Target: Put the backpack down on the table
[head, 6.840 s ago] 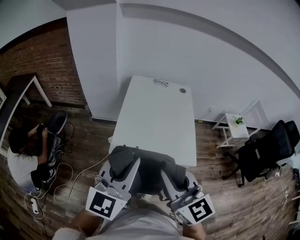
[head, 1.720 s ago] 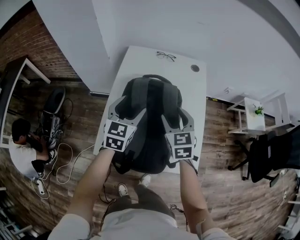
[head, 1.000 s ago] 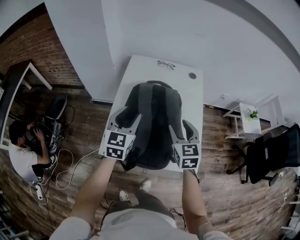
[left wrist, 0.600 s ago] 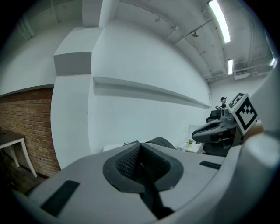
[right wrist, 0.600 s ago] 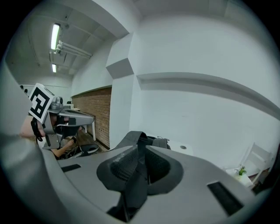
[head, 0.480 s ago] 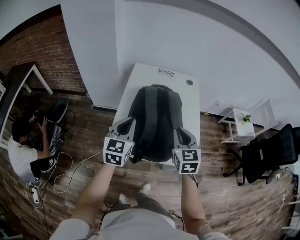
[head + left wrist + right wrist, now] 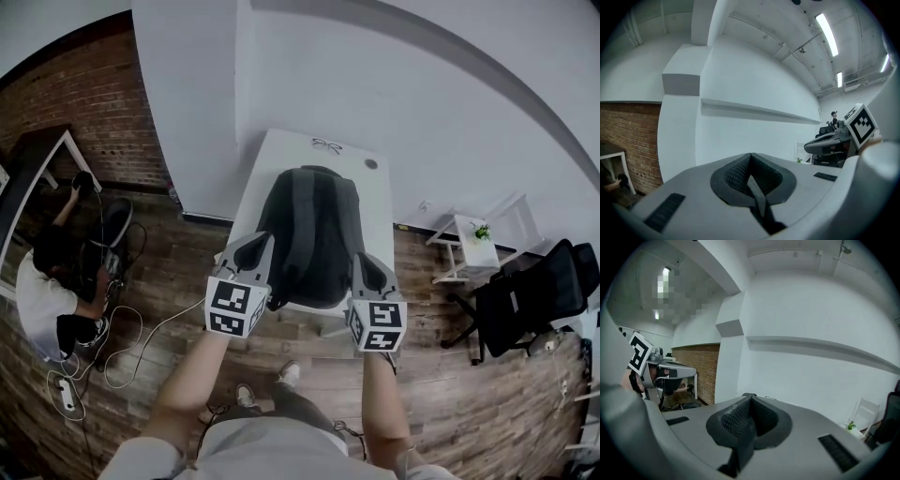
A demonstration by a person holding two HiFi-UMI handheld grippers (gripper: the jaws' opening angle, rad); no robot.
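The dark grey backpack [image 7: 314,234] lies flat on the white table [image 7: 375,202], its top handle toward the far end. My left gripper [image 7: 255,246] hovers by the pack's near left side and my right gripper [image 7: 364,262] by its near right corner. Neither touches it, as far as I can tell. In the left gripper view the left gripper [image 7: 752,180] is shut, its pads meeting on nothing. The right gripper [image 7: 747,420] is likewise shut and empty in its own view. Each gripper view also shows the other gripper off to the side.
Eyeglasses [image 7: 326,144] and a round cable hole [image 7: 371,163] are at the table's far end. A person [image 7: 42,281] sits on the wood floor at left among cables [image 7: 122,347]. A black office chair [image 7: 525,300] and a small white stand with a plant [image 7: 473,239] are at right.
Both grippers let go of the backpack's sides, drew back toward me and upward, and their jaws went from open to shut. The backpack stays lying on the table.
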